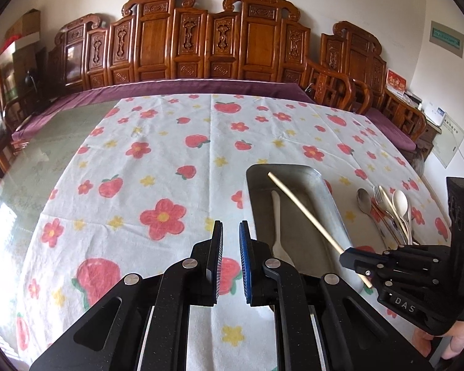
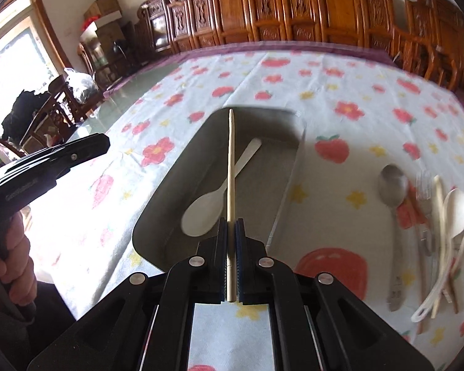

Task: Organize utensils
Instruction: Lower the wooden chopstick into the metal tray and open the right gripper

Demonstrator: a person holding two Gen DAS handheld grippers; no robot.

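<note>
Utensils are partly sorted: one white spoon point(image 2: 201, 213) lies in the metal tray point(image 2: 170, 191) on the table, and the right claw point(image 2: 231, 232), clenched on a wooden chopstick point(image 2: 230, 167), holds it over the tray. Left claw point(image 1: 231, 247) hangs released, grasping nothing. Beside the tray a metal spoon point(image 2: 393, 185), fork point(image 2: 423, 191), another white spoon point(image 2: 456, 210) and more pieces wait, so most work seems left.

tray point(image 2: 170, 185): dull grey metal, matt | chopstick point(image 2: 231, 167): pale bare wood | spoon in tray point(image 2: 207, 207): white plastic, smooth | tablecloth point(image 1: 139, 160): printed cloth, creased | spoon at right point(image 2: 393, 185): shiny metal
</note>
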